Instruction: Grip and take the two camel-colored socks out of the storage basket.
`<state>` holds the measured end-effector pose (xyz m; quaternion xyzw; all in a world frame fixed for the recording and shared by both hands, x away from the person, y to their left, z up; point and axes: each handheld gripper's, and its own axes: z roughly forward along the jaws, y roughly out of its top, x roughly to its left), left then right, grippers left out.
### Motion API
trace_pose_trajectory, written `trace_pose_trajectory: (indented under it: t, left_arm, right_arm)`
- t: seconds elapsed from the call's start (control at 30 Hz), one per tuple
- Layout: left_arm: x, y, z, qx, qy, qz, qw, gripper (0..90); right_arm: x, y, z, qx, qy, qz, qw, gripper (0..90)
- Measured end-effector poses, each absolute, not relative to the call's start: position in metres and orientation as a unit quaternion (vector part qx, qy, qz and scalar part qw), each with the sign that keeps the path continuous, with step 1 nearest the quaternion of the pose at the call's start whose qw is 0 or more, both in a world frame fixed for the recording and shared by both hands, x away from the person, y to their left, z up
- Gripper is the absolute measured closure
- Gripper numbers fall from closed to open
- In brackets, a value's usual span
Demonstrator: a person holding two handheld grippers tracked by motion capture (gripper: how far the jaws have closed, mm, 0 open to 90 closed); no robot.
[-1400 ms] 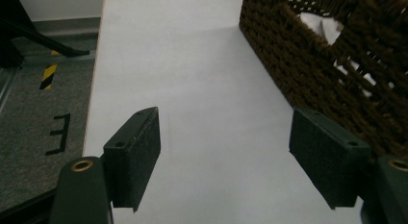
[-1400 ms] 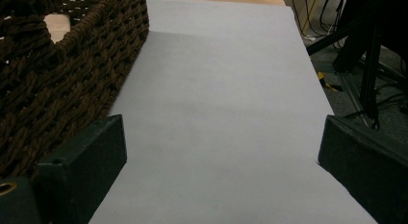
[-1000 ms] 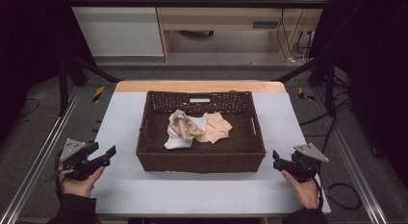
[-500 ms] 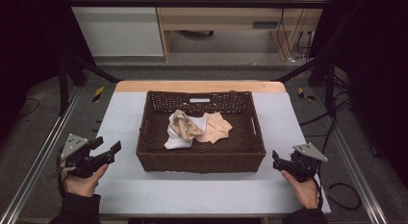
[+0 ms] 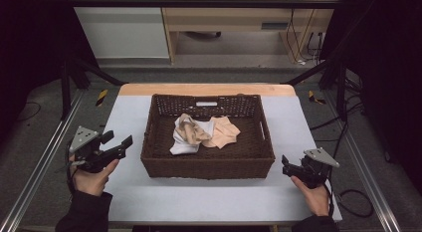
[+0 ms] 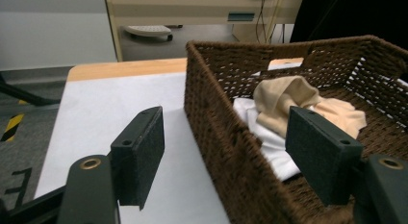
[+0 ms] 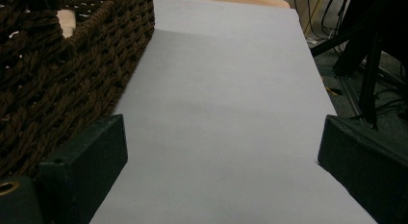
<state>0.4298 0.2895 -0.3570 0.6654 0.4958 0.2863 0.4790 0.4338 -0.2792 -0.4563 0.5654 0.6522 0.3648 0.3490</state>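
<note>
A dark brown wicker basket [image 5: 206, 168] stands in the middle of the white table. Inside it lies a heap of cloths: a tan one [image 5: 190, 131] on a white one [image 5: 182, 144], with a peach one [image 5: 223, 135] to their right. My left gripper [image 5: 118, 140] is held open just left of the basket, jaws pointing at its left wall. In the left gripper view the open gripper [image 6: 231, 152] straddles the basket's near corner [image 6: 216, 132], with the tan cloth [image 6: 281, 96] beyond. My right gripper [image 5: 285, 166] stands open near the basket's front right corner, with bare table between the jaws of the right gripper [image 7: 221, 161].
The table top [image 5: 214, 199] is bare white in front of the basket and on both sides. A wooden strip [image 5: 206, 89] runs along its far edge. Metal frame rails [image 5: 45, 157] flank the table, and cables [image 5: 356, 202] lie on the floor at the right.
My left gripper has moved right and forward, closer to the basket's left wall. The right gripper and the cloths have stayed where they were.
</note>
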Motion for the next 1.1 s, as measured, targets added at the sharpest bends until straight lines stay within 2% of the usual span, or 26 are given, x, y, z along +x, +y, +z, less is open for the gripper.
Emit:
trace_pose_trajectory:
  t: [0.7, 1.1]
  left_arm:
    - [0.468, 0.234, -0.329, 0.677, 0.476, 0.271, 0.492, 29.7]
    - [0.492, 0.199, -0.325, 0.693, 0.468, 0.278, 0.473, 30.3]
  right_arm:
    - [0.435, -0.281, -0.456, 0.569, 0.647, 0.363, 0.355, 3.7]
    - [0.436, -0.281, -0.456, 0.571, 0.647, 0.36, 0.355, 3.7]
